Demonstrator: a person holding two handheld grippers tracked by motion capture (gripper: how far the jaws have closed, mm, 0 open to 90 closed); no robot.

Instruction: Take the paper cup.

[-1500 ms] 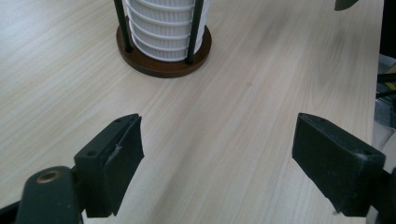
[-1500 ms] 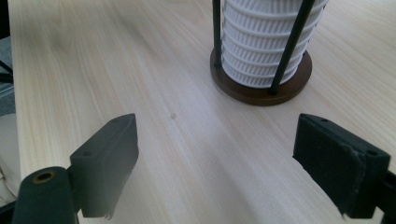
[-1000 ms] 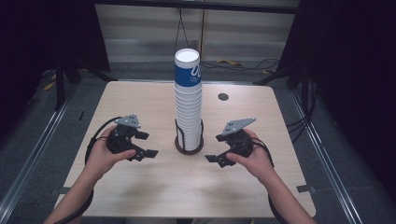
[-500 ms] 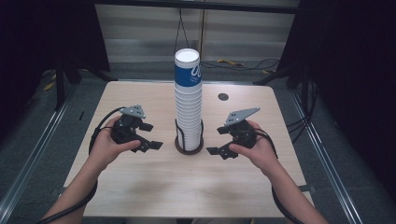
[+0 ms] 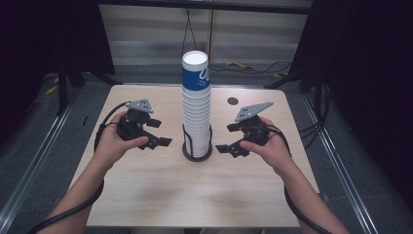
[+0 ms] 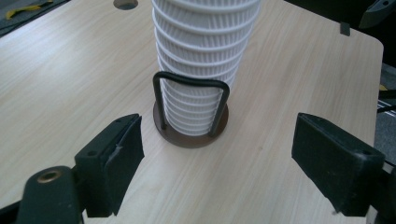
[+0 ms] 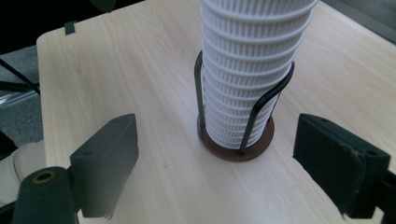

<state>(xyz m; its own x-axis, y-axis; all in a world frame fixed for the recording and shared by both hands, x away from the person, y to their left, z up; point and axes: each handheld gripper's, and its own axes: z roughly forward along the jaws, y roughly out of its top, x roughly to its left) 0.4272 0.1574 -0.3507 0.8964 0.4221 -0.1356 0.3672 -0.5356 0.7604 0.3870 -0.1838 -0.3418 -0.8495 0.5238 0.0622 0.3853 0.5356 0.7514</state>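
A tall stack of white ribbed paper cups (image 5: 196, 112), the top one with a blue band, stands in a black wire holder on a round brown base (image 5: 197, 152) at the table's middle. My left gripper (image 5: 155, 132) is open just left of the stack, jaws pointed at it. My right gripper (image 5: 230, 138) is open just right of it. In the left gripper view the cup stack (image 6: 201, 60) and wire holder (image 6: 191, 100) stand ahead between the wide-apart jaws of the left gripper (image 6: 219, 154). In the right gripper view the stack (image 7: 247, 70) stands the same way before the right gripper (image 7: 217, 158).
The light wooden table (image 5: 160, 190) has a round cable hole (image 5: 233, 101) at the back right. Bare wood lies in front of the holder. Dark floor and metal rails surround the table. Cables trail from both grippers.
Both grippers have moved inward and a little forward toward the cup stack. Both stayed open.
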